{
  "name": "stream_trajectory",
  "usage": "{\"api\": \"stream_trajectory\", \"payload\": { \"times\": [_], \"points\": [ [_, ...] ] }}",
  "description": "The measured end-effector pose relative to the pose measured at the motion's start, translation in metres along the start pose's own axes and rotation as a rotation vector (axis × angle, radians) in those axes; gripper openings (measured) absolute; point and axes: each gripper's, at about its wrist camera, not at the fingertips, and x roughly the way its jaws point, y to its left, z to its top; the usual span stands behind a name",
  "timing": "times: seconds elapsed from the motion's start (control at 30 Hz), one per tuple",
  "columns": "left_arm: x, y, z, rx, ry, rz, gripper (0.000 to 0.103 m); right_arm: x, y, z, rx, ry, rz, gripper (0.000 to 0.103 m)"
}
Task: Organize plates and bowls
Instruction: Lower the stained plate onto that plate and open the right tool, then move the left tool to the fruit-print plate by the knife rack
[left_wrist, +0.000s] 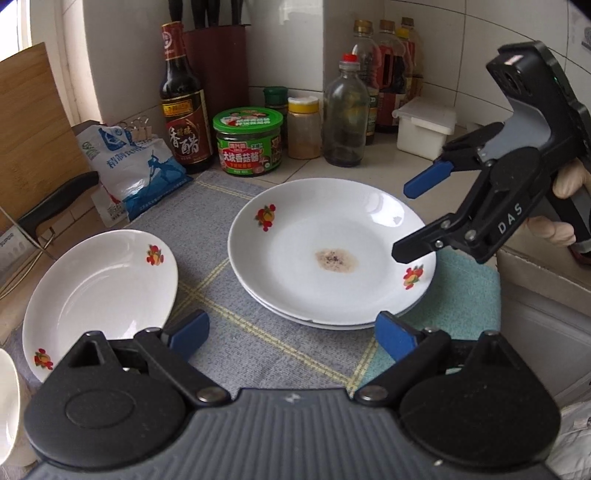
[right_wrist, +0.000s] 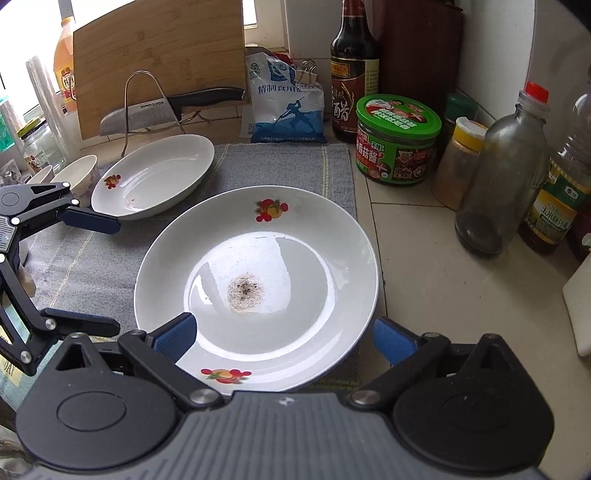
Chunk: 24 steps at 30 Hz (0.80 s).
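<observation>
A white flower-print plate (left_wrist: 325, 254) with a brown stain lies on top of another plate on the grey mat; it also shows in the right wrist view (right_wrist: 258, 280). A second white plate (left_wrist: 99, 291) lies to its left, also seen in the right wrist view (right_wrist: 155, 177). Two small white bowls (right_wrist: 79, 177) stand beyond it. My left gripper (left_wrist: 291, 338) is open and empty over the mat, in front of both plates. My right gripper (right_wrist: 282, 338) is open and empty above the near rim of the stained plate; it also shows in the left wrist view (left_wrist: 410, 221).
Bottles, a green-lidded jar (left_wrist: 248, 142), a spice shaker and a white box (left_wrist: 424, 127) line the tiled back wall. A salt bag (left_wrist: 129, 170), a cutting board (right_wrist: 159, 59) and a knife on a wire rack (right_wrist: 147, 110) stand at the left.
</observation>
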Motion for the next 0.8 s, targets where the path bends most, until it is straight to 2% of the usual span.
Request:
{"api": "stream_trajectory", "payload": {
  "times": [0.13, 0.27, 0.43, 0.73, 0.8],
  "points": [
    [-0.014, 0.018, -0.001, -0.070, 0.004, 0.078, 0.097, -0.007, 0.016, 0.006, -0.082, -0.045, -0.020, 0.103],
    [-0.029, 0.043, 0.000, -0.141, 0.009, 0.126, 0.097, -0.011, 0.046, 0.020, -0.206, -0.124, -0.015, 0.103],
    [-0.044, 0.083, 0.009, -0.233, 0.013, 0.201, 0.100, 0.004, 0.085, 0.039, -0.325, -0.184, 0.064, 0.103],
    [-0.034, 0.151, 0.024, -0.323, 0.073, 0.324, 0.100, 0.058, 0.116, 0.070, -0.389, -0.138, 0.157, 0.103],
    [-0.024, 0.163, 0.024, -0.339, 0.091, 0.325, 0.100, 0.070, 0.118, 0.075, -0.394, -0.114, 0.167, 0.103]
  ]
}}
